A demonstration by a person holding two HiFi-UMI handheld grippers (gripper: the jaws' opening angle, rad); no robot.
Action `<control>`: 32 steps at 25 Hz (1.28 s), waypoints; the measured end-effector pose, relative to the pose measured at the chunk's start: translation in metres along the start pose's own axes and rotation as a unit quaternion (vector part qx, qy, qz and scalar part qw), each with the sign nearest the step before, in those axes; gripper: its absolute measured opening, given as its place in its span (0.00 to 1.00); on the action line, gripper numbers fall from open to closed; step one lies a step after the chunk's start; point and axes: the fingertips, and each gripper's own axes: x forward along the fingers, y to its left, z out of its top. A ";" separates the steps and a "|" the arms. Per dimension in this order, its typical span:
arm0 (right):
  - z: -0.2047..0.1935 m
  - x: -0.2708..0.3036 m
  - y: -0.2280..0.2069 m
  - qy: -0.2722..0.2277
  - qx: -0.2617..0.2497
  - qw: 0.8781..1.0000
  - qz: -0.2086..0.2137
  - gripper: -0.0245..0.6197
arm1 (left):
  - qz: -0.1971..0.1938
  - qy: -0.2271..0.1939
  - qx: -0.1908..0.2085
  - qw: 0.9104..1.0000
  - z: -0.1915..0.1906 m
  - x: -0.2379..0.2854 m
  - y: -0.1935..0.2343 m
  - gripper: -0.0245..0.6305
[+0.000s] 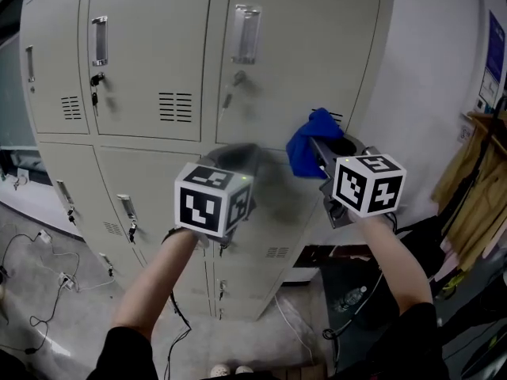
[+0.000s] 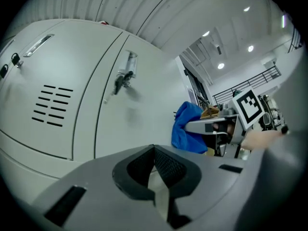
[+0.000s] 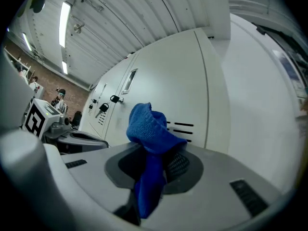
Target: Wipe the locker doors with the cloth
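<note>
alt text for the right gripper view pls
The right gripper is shut on a blue cloth, whose bunched end sticks up in front of a pale locker door. Further left, keys hang from the locks of other doors.

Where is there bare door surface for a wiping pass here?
Bare: the beige metal locker door right of its recessed silver handle and hanging key. Crowded: the vent slots beside the blue cloth in the right hand-held gripper.
</note>
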 end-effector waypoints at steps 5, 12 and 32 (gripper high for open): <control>-0.009 -0.023 -0.036 0.009 0.006 0.999 -0.043 0.17 | -0.024 0.003 -0.006 1.000 -0.004 0.012 -0.022 0.05; -0.017 -0.043 -0.066 0.017 0.014 0.997 -0.077 0.17 | -0.042 0.004 -0.009 0.999 -0.005 0.022 -0.040 0.05; -0.023 -0.052 -0.079 -0.008 0.071 0.992 -0.106 0.17 | -0.054 0.006 -0.079 0.995 -0.008 0.007 -0.027 0.05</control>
